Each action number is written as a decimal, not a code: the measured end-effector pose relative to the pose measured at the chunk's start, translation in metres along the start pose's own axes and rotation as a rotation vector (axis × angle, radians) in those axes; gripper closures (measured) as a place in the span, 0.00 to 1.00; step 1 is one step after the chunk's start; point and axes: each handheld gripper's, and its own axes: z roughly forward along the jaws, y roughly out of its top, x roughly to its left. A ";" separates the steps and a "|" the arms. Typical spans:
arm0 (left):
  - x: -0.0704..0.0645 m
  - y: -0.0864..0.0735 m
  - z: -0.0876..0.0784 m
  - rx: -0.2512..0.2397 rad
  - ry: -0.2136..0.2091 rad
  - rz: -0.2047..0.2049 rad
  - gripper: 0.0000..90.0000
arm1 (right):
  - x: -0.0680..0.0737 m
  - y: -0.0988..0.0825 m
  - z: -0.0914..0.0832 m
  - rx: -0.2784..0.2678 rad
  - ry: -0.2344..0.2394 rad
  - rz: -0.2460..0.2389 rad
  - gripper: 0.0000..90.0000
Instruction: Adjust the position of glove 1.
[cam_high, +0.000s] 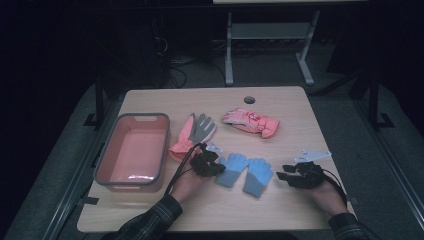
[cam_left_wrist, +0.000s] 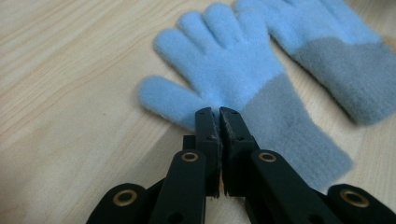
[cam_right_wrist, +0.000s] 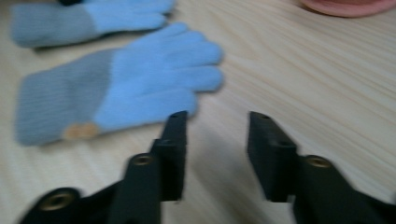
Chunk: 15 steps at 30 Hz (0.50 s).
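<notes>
1. Centrally, two blue gloves lie side by side on the bench, fingers pointing away from the person and grey cuffs toward the near edge; call them the left blue glove and the right blue glove.
2. The left gripper sits at the thumb-side edge of the left blue glove; in the left gripper view its jaws are pressed together with no cloth visibly caught between them, the tips at the glove's edge near the base of the thumb.
3. The right gripper rests just beside the right blue glove, with its jaws spread apart over bare wood and holding nothing; the glove lies to the left of that view, its long axis running across the jaws' line.
4. Each hand is nearest its own glove, so I judge a short sideways reach inward would serve either.
5. Farther off lie a pink-and-grey glove, a pink mitten and a pink bin at the left.
</notes>
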 end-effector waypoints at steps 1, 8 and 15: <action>0.001 0.000 -0.001 0.000 -0.002 0.002 0.97 | 0.002 0.001 0.000 0.000 0.024 -0.007 0.83; 0.003 0.003 -0.006 -0.052 -0.030 -0.033 0.98 | 0.020 0.008 0.008 0.010 0.135 -0.049 1.00; 0.008 0.006 -0.016 -0.081 -0.021 -0.030 0.98 | 0.030 0.015 0.023 0.042 0.151 -0.086 1.00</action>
